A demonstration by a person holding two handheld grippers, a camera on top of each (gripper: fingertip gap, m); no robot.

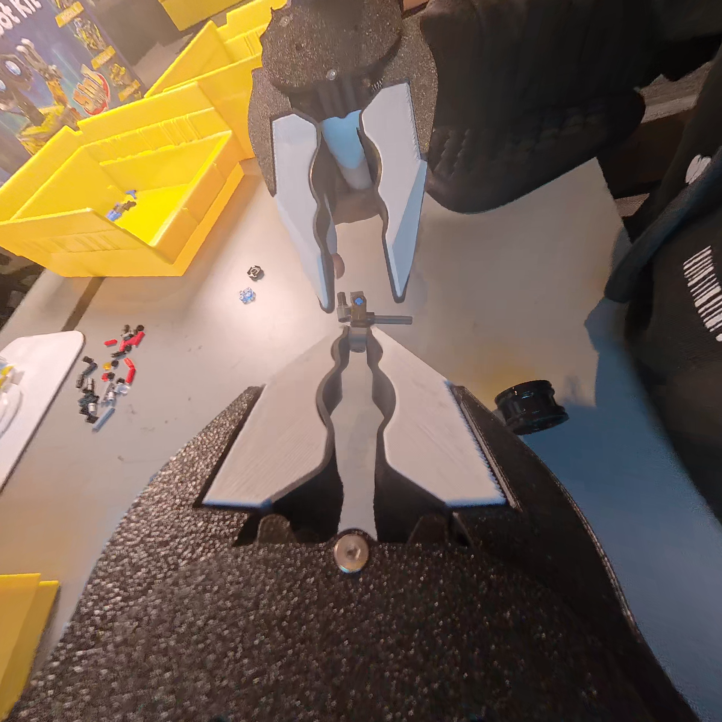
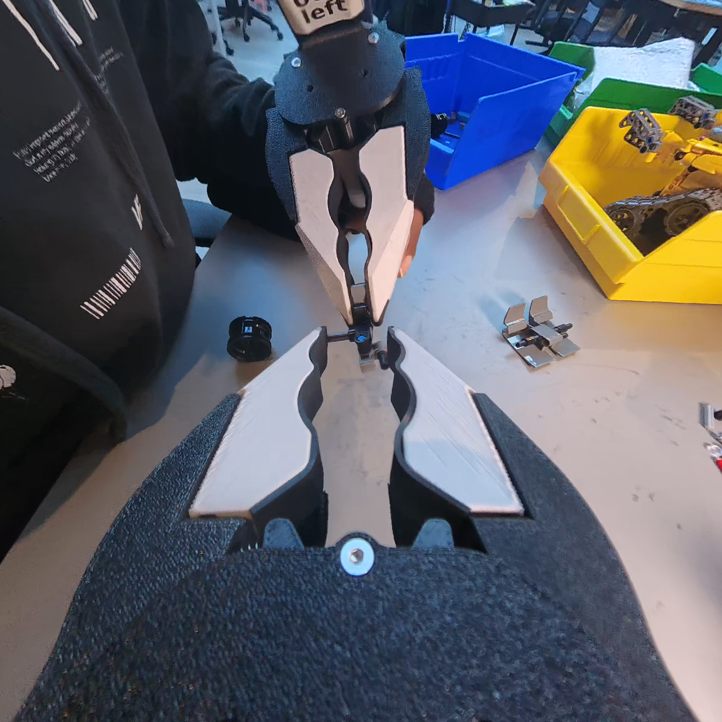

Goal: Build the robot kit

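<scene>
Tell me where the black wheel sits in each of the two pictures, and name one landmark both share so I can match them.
Left wrist view: the black wheel lies on the table at right, beside the left gripper.
Right wrist view: the black wheel lies on the table at left, by the person's dark hoodie.
Shared landmark: the small brick assembly with a blue pin, clamped in the left gripper.

grey table (image 2: 488,429) | on it: black wheel (image 2: 249,338); yellow bin (image 2: 586,250); blue bin (image 2: 504,117); loose small parts (image 1: 109,379)
</scene>
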